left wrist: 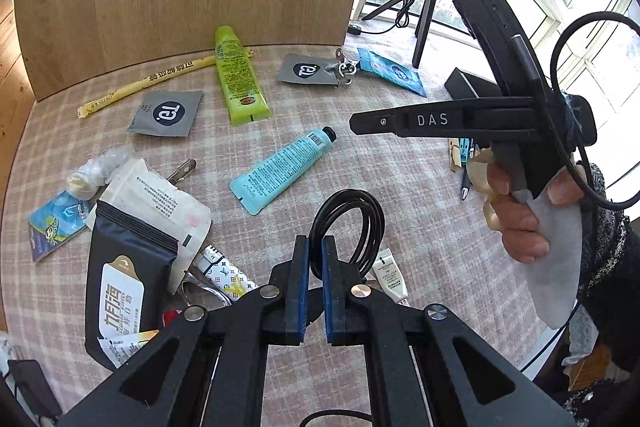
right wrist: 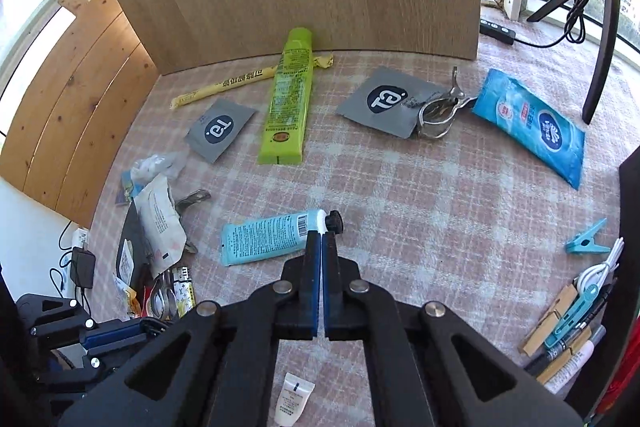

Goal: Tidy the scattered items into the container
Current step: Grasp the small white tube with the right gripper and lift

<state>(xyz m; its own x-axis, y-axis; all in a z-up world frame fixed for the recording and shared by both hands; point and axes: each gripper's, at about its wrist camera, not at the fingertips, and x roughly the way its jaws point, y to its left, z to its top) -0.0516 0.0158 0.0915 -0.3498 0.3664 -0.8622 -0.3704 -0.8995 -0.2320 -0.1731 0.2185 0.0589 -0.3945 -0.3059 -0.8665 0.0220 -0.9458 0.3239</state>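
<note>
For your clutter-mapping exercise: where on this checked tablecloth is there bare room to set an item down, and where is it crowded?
Free: the wide patch between the light-blue tube, the lime-green tube and the blue wipes packet. Crowded: the left edge around the black pouch, and the right edge's wooden clothespins.

My left tongs [left wrist: 315, 247] and right tongs [right wrist: 322, 243] are matte black with blue pads and silver rivets. One handle reads "DAS", with a green light and looping black cable. My bare hand [left wrist: 520, 211] has a speckled dark sleeve.
</note>
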